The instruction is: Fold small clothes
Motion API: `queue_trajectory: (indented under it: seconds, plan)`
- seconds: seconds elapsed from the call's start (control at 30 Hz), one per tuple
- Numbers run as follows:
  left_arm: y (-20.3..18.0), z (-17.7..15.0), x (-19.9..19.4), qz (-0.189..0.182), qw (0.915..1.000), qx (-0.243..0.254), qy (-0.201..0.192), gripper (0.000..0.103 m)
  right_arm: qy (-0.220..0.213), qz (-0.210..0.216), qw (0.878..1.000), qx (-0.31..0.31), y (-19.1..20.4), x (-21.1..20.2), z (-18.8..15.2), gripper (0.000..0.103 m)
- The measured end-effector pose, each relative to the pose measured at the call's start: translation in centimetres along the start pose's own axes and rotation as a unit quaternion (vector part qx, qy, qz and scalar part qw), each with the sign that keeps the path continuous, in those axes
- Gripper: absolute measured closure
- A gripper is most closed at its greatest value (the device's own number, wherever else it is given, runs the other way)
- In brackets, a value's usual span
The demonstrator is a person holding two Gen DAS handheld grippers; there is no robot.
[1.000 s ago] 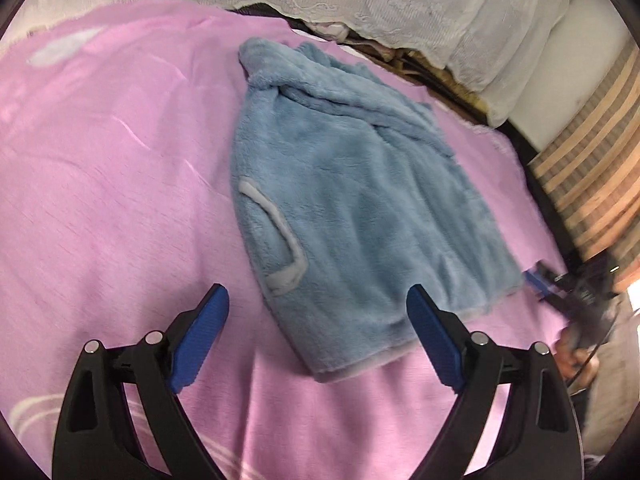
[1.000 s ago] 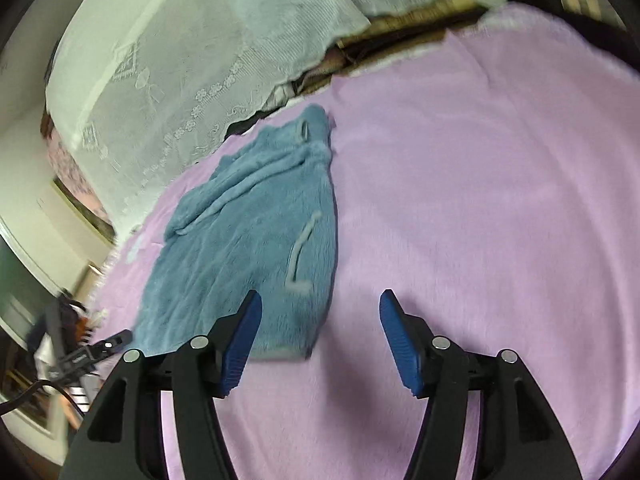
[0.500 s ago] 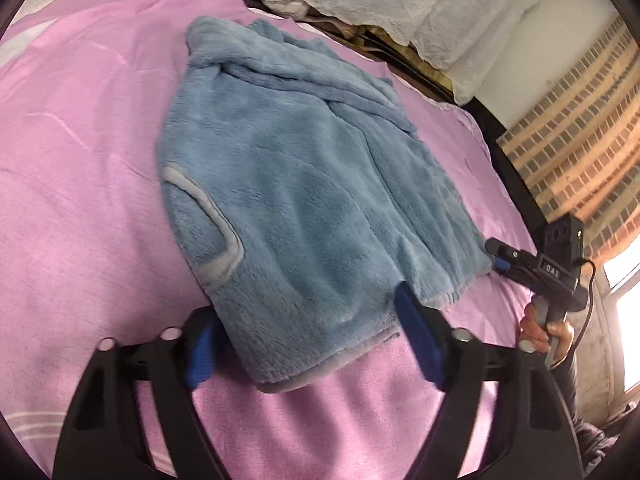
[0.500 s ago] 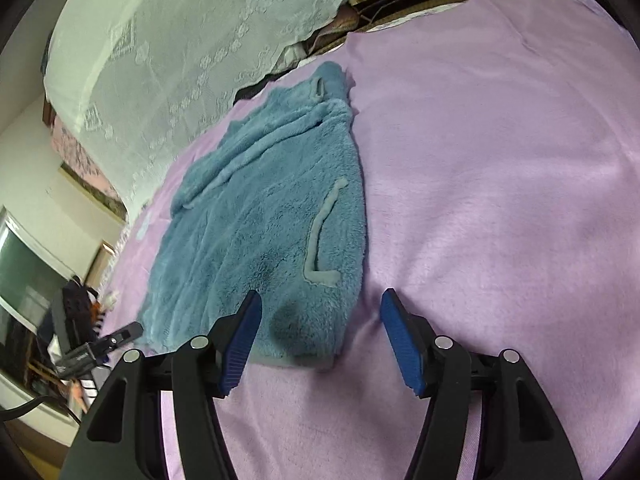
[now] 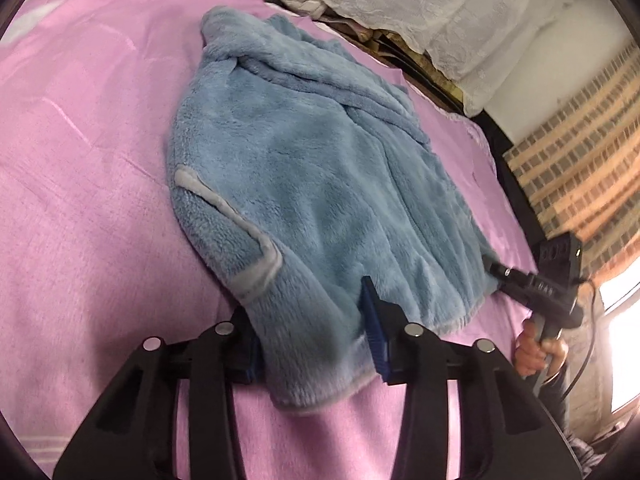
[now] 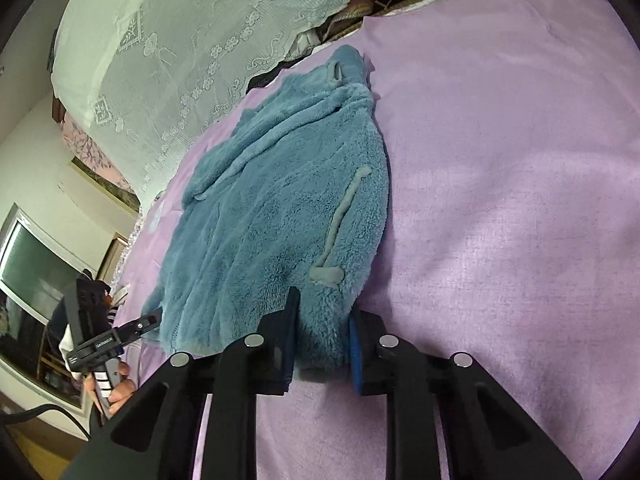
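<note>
Left wrist view shows my left gripper [image 5: 316,344] with its jaws having just been closing; they now pinch the near hem corner of the blue fleece garment [image 5: 320,184], and the fabric bunches up between the blue pads [image 5: 374,336]. The garment lies spread on the pink bedspread [image 5: 88,184], collar end away from me, a pale grey pocket trim [image 5: 236,236] near the edge on the left. Off to the right I see my right gripper [image 5: 532,284] at the garment's other hem corner, held in a hand [image 5: 536,350].

From the right wrist camera, my right gripper [image 6: 322,340] has also just been closing and now clamps a thick fold of the garment's [image 6: 280,208] hem between its pads. My left gripper [image 6: 120,332] shows at far left, touching the hem. White lace fabric [image 6: 192,40] hangs behind the bed.
</note>
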State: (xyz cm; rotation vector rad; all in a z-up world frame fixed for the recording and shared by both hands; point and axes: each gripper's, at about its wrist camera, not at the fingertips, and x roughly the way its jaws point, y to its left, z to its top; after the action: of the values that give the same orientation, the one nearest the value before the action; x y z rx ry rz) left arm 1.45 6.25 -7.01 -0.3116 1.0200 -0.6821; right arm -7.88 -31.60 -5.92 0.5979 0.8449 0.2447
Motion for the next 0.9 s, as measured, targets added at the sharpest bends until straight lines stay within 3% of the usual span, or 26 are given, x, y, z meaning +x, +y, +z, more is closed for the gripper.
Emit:
queue_trajectory:
  seconds: [0.07,0.13,0.23,0.47,0.7,0.9]
  plan:
    - [0.4,0.1,-0.1,-0.011,0.9999,-0.01,0.0,0.064,-0.003,0.0,1.0,0.001,0.0,0.0,-0.1,0.083]
    - [0.1,-0.1,-0.3,0.0,1.0,-0.001,-0.005,0.081,-0.012,-0.006,1.0,-0.005,0.2,-0.3,-0.3,0.087]
    - [-0.9,-0.6,-0.8,0.011,0.9996,0.02,-0.018,0.088,-0.03,-0.008,0.999,-0.018,0.8,-1.2,-0.7,0.089]
    - [-0.3,-1.6,-3.5,-0.007,0.9987,0.004,-0.05,0.09,-0.057,0.025,0.998,-0.013,1.0,-3.5,-1.9,0.09]
    - [0.7,-2.9,-4.0,-0.025,0.999,-0.022,-0.03,0.09,-0.047,0.05,0.998,-0.015,0.9,-4.5,-3.0,0.091]
    - [0.1,-0.9,-4.2,-0.029,0.9992,-0.012,-0.025,0.09,-0.042,0.078,0.996,-0.001,1.1,-4.7,-1.0,0.091]
